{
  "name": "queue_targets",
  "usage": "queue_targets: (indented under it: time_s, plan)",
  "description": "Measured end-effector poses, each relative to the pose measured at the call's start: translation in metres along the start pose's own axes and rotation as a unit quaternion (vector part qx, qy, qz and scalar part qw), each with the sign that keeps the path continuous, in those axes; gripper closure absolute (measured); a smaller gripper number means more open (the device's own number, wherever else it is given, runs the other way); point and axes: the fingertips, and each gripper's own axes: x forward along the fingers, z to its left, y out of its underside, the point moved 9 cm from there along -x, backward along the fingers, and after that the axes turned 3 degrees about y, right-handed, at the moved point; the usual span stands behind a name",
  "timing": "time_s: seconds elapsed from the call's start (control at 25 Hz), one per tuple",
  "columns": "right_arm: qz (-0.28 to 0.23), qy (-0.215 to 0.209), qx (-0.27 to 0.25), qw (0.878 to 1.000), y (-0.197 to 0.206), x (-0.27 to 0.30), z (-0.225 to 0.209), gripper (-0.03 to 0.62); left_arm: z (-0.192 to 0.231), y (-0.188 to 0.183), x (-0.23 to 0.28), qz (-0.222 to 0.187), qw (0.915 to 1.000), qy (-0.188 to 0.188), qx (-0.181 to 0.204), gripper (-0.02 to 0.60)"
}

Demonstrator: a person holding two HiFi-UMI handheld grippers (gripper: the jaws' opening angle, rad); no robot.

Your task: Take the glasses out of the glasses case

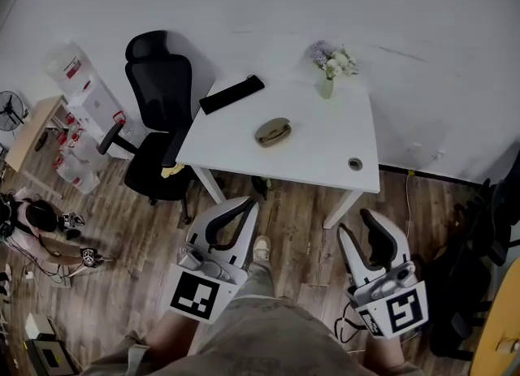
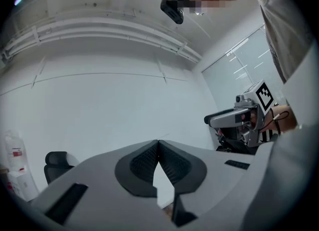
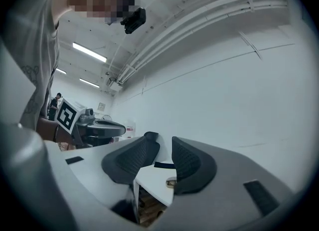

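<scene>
Two grippers are hovering short of the table [image 1: 325, 151]: I am holding the left gripper [image 1: 246, 204] with jaws together, empty, and the right gripper [image 1: 367, 217] with jaws apart, empty. The case [image 1: 273, 131] is lying mid-table, beyond both.

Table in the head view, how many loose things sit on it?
3: a long black object at the far left corner, the glasses case near the middle, a vase of flowers at the far edge.

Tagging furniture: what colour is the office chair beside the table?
Black; the chair shows best in the head view.
</scene>
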Motion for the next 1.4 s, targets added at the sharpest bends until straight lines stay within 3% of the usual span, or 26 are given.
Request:
queue_targets:
  time_s: [0.36,0.6,0.8,1.0,1.4]
  plan:
    - [0.039,-0.017,-0.028,0.999,0.014,0.07,-0.035,0.432,0.054,0.017,0.055,0.0,1.0,-0.005,-0.005,0.566]
    - [0.068,-0.024,-0.053,0.996,0.022,0.14,-0.056,0.447,0.108,0.033,0.096,0.007,0.9998,-0.01,0.013,0.565]
    - [0.074,-0.006,-0.075,0.994,0.034,0.211,-0.073,0.447,0.16,0.058,0.132,0.023,0.9997,0.004,-0.012,0.566]
    - [0.133,-0.03,-0.098,0.986,0.064,0.281,-0.083,0.447,0.21,0.093,0.163,0.057,0.9979,0.01,-0.028,0.565]
    - [0.259,-0.028,-0.072,0.963,0.145,0.386,-0.098,0.447,0.281,0.166,0.231,0.129,0.9894,0.063,-0.019,0.565]
